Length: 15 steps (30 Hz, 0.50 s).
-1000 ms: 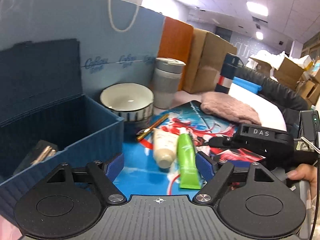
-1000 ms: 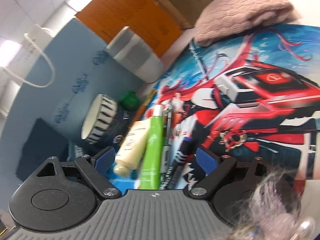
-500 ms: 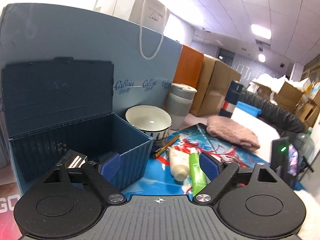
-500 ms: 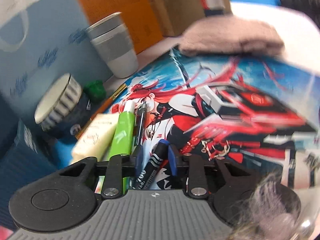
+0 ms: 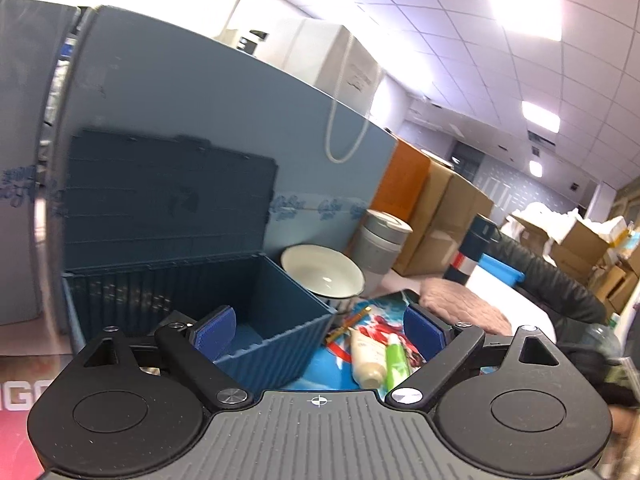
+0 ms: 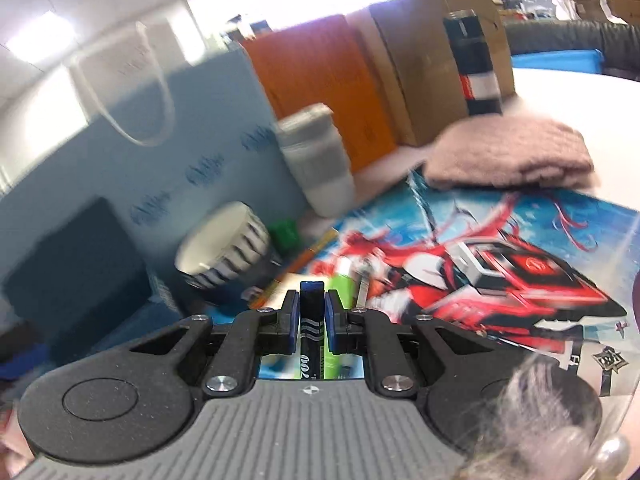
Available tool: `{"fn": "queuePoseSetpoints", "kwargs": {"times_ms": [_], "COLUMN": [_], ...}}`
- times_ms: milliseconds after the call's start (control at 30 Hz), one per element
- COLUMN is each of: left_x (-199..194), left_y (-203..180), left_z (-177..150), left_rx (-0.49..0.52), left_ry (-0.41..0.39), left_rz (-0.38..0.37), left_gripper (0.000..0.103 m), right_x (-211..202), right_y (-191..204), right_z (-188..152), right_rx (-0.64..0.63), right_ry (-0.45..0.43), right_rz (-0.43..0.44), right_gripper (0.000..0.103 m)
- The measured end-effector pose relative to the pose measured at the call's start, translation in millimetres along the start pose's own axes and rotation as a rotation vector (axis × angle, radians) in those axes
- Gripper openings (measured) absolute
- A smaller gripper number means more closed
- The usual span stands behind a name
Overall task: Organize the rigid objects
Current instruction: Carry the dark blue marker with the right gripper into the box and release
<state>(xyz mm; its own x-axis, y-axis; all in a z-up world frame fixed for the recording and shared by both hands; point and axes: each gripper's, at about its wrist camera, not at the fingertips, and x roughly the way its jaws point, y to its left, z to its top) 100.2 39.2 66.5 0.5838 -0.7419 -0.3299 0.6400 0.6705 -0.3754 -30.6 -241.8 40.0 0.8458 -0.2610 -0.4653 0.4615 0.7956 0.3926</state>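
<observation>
Right now the right tool (image 6: pixel 311 322) is clenched on a dark marker (image 6: pixel 311 320) with a blue cap, which stands lengthwise between the blue pads (image 6: pixel 293 320) with its capped end poking out past them. Just beyond the pads, a green tube (image 6: pixel 343 280) and a thin pen lie on the printed desk mat (image 6: pixel 520 240), with a striped bowl (image 6: pixel 222 240) and a small green object farther toward the back edge of the desk. A grey lidded cup (image 6: pixel 316 160) stands behind the bowl, and a folded pink cloth (image 6: pixel 508 156) rests at the far edge of the mat. The left tool (image 5: pixel 318 330) is released, its jaws opening with nothing pressed between them; its left pad (image 5: pixel 214 330) hangs in front of the open blue storage box (image 5: pixel 280 344), whose lid (image 5: pixel 168 200) leans upright against a large blue bag. Beside the box's right wall, a cream tube (image 5: pixel 366 356) and the green tube (image 5: pixel 396 364) lie side by side on the mat, a pencil (image 5: pixel 350 320) just behind them. The bowl (image 5: pixel 322 272) sits behind the box's right corner.
</observation>
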Motion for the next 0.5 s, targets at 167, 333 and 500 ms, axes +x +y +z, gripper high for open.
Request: {"fn": "queuePoseSetpoints", "kwargs": {"times_ms": [167,333,500], "left_x": [-11,-18,-21], "left_y": [13,36,52], "left_z": [4,8,8], "left_rx": [-0.039,-0.126,-0.182], "left_ry": [-0.044,-0.069,-0.078], "left_rz": [0.045,0.09,0.103], "left_gripper": [0.093,0.093,0.093], "right_x": [-23,-17,4], "right_y": [30,61,99], "right_z": [15,46,57], "right_rx": [-0.041,-0.031,-0.004], "right_ry": [-0.093,-0.129,-0.089], "right_rz": [0.094,0.185,0.322], "right_gripper": [0.013,0.013,0.013]}}
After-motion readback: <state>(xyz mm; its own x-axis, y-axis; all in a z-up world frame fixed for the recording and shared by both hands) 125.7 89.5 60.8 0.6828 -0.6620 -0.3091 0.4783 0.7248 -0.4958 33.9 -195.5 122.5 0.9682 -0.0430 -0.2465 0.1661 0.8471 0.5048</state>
